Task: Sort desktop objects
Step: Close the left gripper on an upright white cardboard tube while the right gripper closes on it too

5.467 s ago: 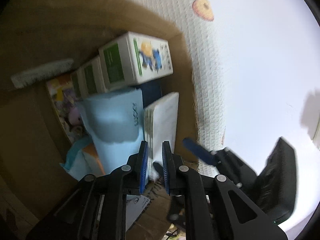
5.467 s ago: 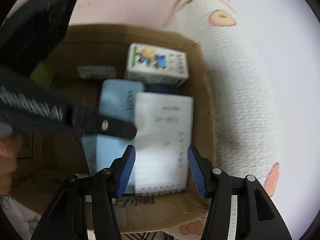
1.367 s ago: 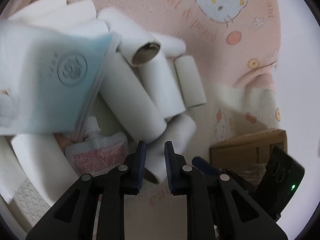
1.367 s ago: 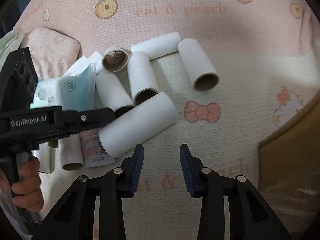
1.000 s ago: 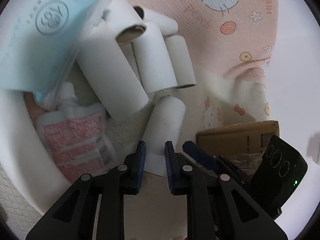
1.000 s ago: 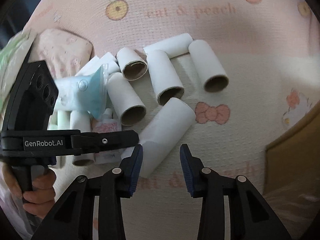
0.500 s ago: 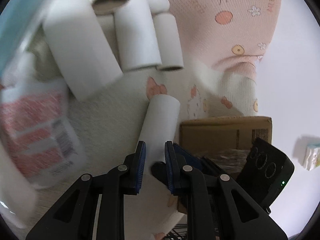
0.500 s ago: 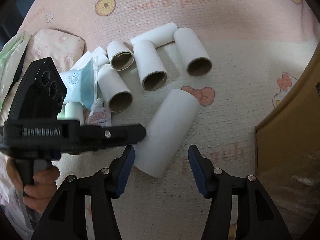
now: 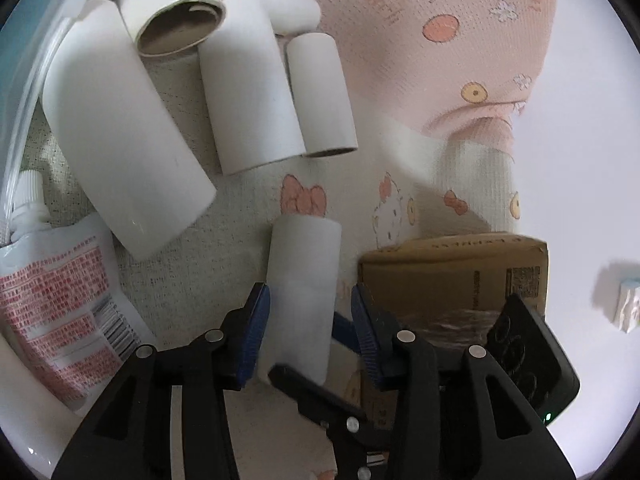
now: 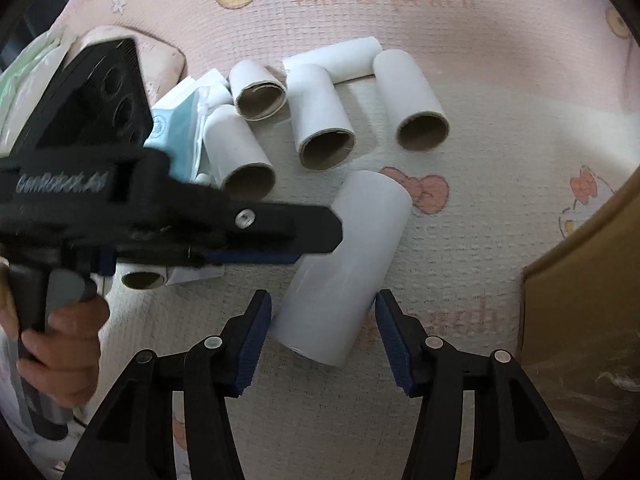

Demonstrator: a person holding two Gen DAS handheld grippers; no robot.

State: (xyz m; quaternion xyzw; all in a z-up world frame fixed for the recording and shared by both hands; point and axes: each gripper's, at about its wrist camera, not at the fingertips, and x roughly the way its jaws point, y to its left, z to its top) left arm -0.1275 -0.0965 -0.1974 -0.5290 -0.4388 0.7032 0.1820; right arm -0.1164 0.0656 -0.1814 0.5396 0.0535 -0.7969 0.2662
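— How far along is the sorting?
— Early: your left tongs point(image 9: 310, 334) have just been opening and your right tongs point(image 10: 320, 334) stand released, both straddling one loose tube point(image 10: 344, 264); five tubes point(image 10: 324, 120) wait beyond, cardboard box point(image 10: 580, 300) right.

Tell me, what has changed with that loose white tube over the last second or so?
The lone tube rolled clear of the pile. The left gripper jaws have just been opening around it; the right gripper widened too, straddling it. The pile and cardboard box stayed put.
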